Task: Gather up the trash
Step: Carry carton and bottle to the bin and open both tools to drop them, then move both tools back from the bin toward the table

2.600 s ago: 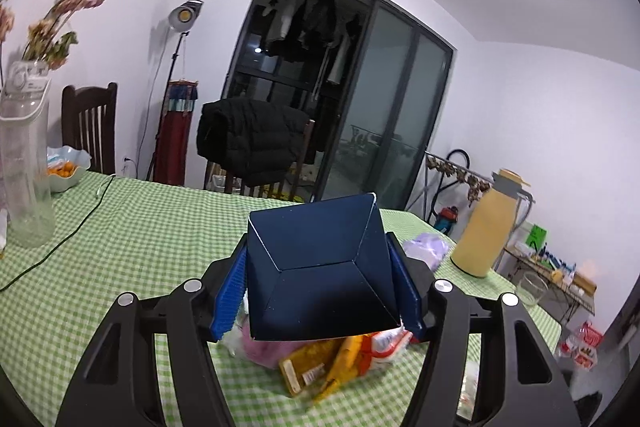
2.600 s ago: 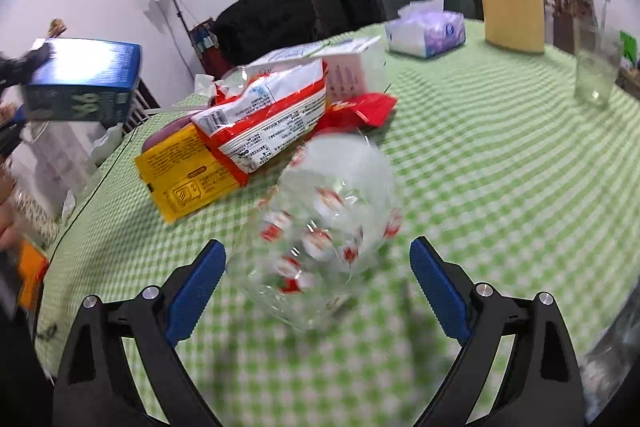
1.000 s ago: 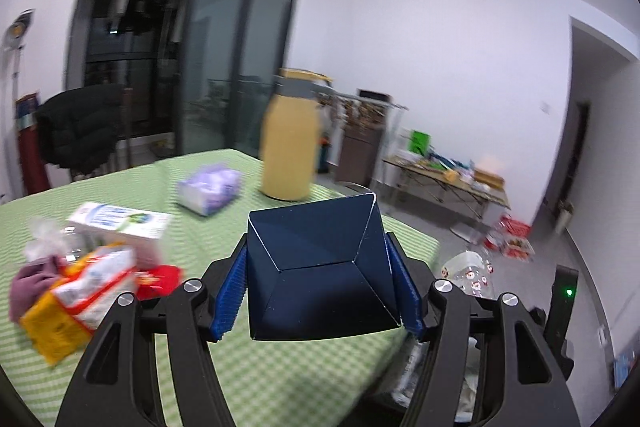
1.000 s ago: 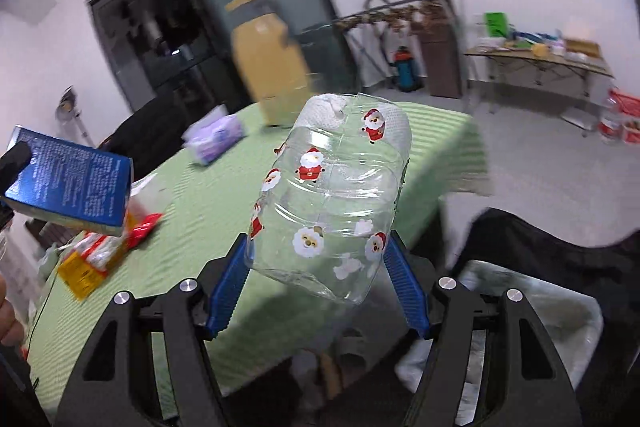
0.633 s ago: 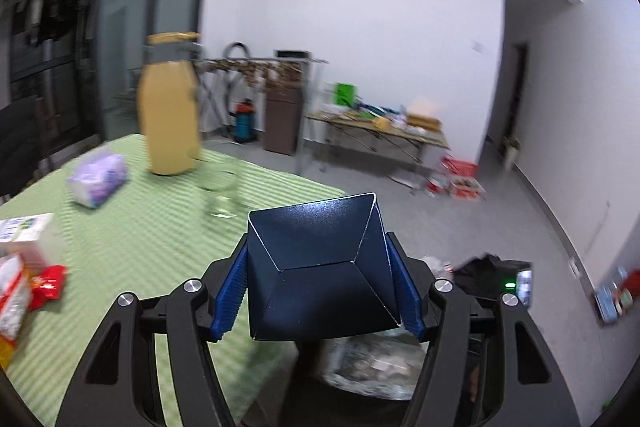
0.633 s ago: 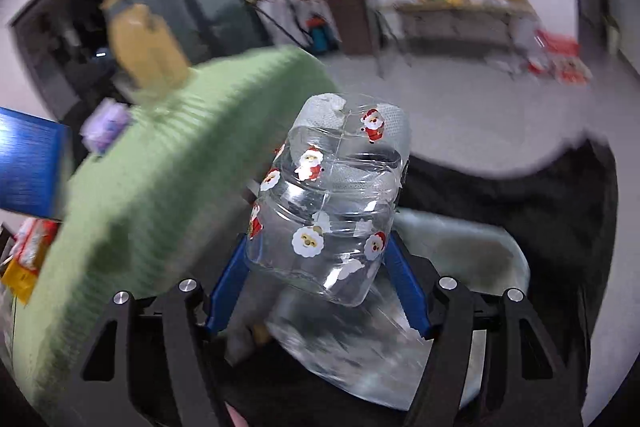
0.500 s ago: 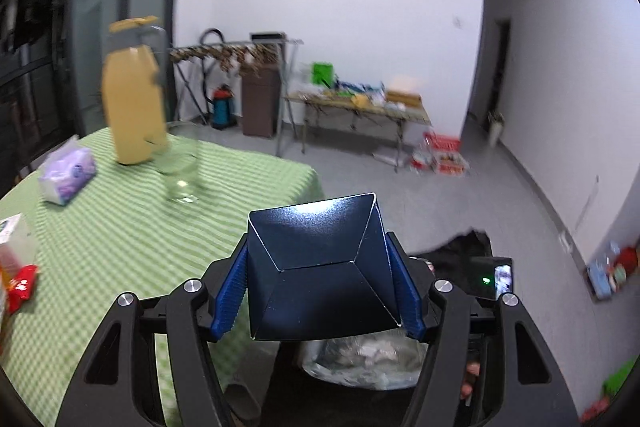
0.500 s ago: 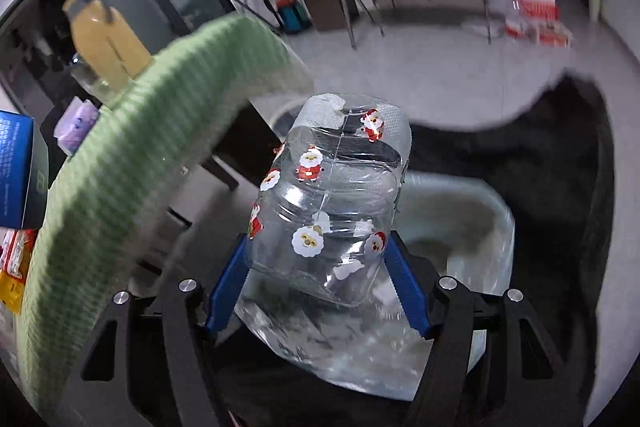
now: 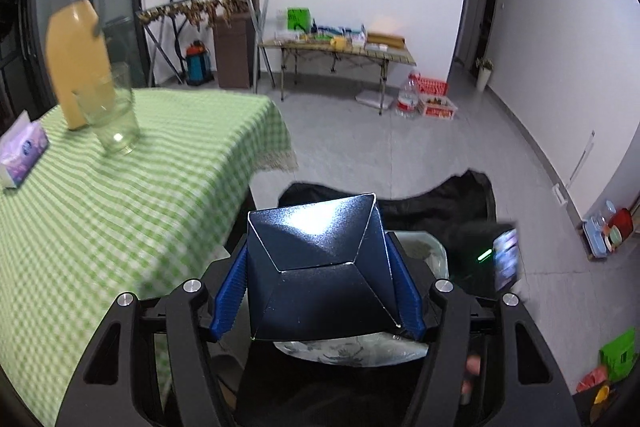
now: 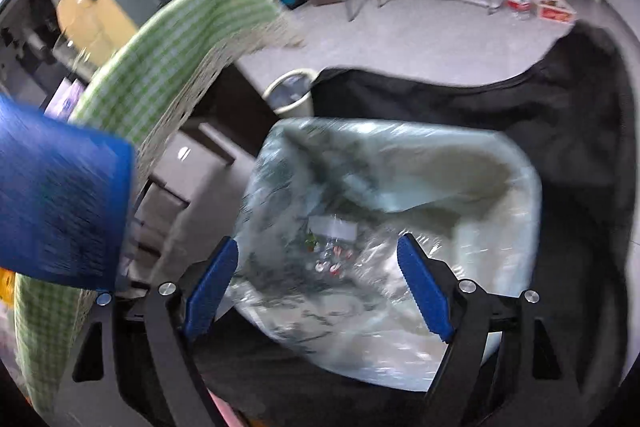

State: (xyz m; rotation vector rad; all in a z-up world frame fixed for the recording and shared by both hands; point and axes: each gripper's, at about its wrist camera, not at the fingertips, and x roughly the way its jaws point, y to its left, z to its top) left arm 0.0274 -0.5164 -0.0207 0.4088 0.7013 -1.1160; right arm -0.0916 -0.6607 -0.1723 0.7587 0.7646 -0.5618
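- The left claw (image 9: 318, 291) points steeply downward past the edge of the tabletop (image 9: 120, 187), its blue pads clamped on both sides of a dark blue carton (image 9: 316, 275), which sits upright between them.
- Below the carton lies the trash bin (image 9: 432, 255), lined with a pale plastic bag; a black cloth is draped behind it.
- The right claw (image 10: 318, 285) also tilts steeply down, straight over the trash bin (image 10: 520, 195); its jaws are opening and stand wide, with nothing pressed between the pads.
- A clear bottle with red-and-white figures (image 10: 330, 261) lies inside the bin, below and apart from the right claw's pads; it is blurred.
- In the right wrist view the carton (image 10: 60, 211) appears at the left edge, beside the hanging green checked cloth (image 10: 172, 47).
- On the tabletop stand a yellow jug (image 9: 76, 55), a glass (image 9: 116, 111) and a tissue pack (image 9: 20, 151).
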